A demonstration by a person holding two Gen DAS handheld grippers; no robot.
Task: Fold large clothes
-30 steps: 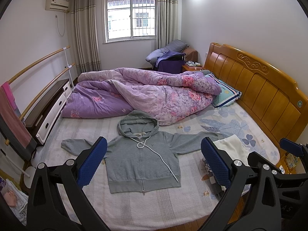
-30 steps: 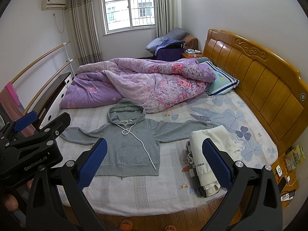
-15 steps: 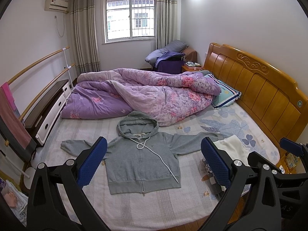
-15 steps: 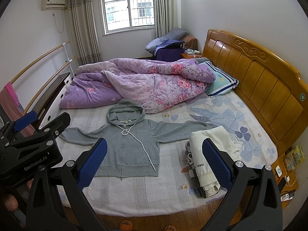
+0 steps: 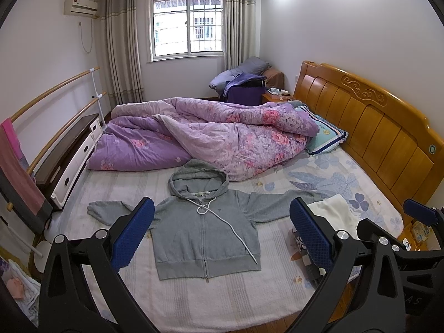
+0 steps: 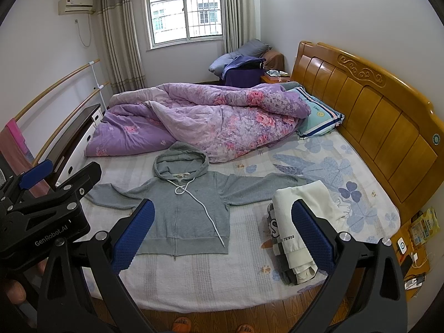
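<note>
Both the left gripper (image 5: 220,231) and the right gripper (image 6: 223,231) hover spread wide and empty above the bed's (image 6: 211,280) near edge, the grey hoodie (image 6: 186,211) lying flat ahead, hood pointing away, hem nearest, sleeves outstretched crosswise.

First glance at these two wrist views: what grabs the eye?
The grey hoodie lies spread flat, zipped, sleeves out, in the middle of the bed. Behind it lies a rumpled purple floral quilt; to its right, a stack of folded clothes sits near the bed's edge. The left gripper and right gripper are open and empty.
</note>
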